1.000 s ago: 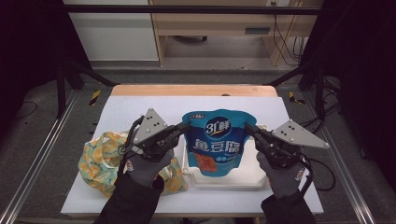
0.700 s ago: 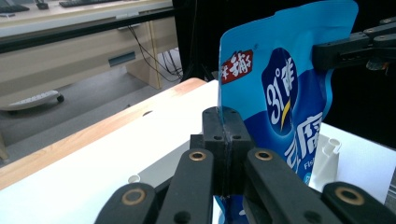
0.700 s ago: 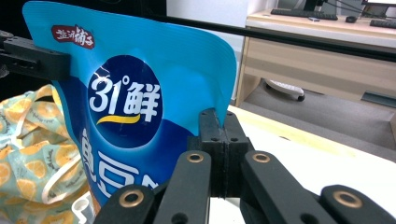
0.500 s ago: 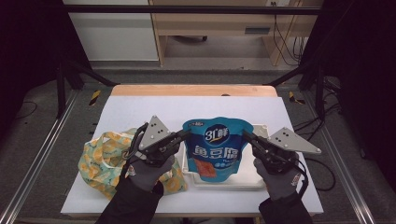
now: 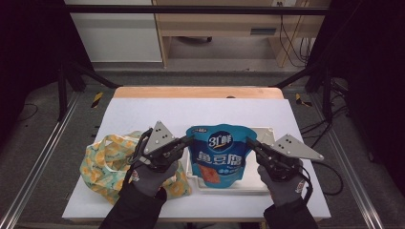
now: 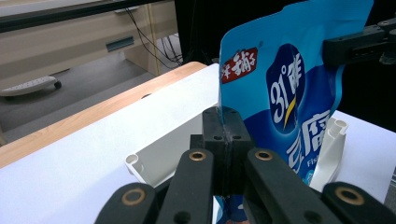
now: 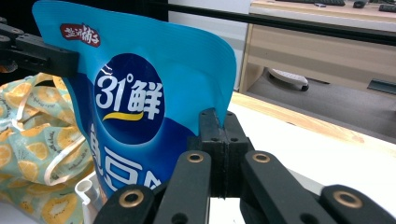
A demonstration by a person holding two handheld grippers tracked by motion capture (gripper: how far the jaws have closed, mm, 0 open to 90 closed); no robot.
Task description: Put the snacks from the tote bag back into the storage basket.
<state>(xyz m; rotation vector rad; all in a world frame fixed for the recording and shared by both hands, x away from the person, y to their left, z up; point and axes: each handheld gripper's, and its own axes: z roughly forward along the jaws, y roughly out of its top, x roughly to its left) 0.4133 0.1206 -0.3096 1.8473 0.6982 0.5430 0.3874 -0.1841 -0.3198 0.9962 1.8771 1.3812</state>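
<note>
A blue snack pouch (image 5: 220,155) with white lettering hangs upright over a white tray (image 5: 267,136), held by both of its upper side edges. My left gripper (image 5: 190,140) is shut on the pouch's left edge, and its pinched jaws meet on the blue film (image 6: 226,122). My right gripper (image 5: 249,142) is shut on the pouch's right edge, the pouch (image 7: 135,107) spreading away from its closed jaws (image 7: 218,122). In the left gripper view the pouch (image 6: 289,88) stands above the tray (image 6: 154,156), with the other gripper's jaw at its far edge.
A cloth bag (image 5: 107,162) printed with orange slices lies on the white table (image 5: 143,114) left of the tray, under my left hand. The bag (image 7: 32,135) also lies behind the pouch in the right gripper view. A wooden strip runs along the table's far edge.
Both hands have lowered the pouch toward the tray and nearer the table's front edge. The grip on each edge is unchanged.
</note>
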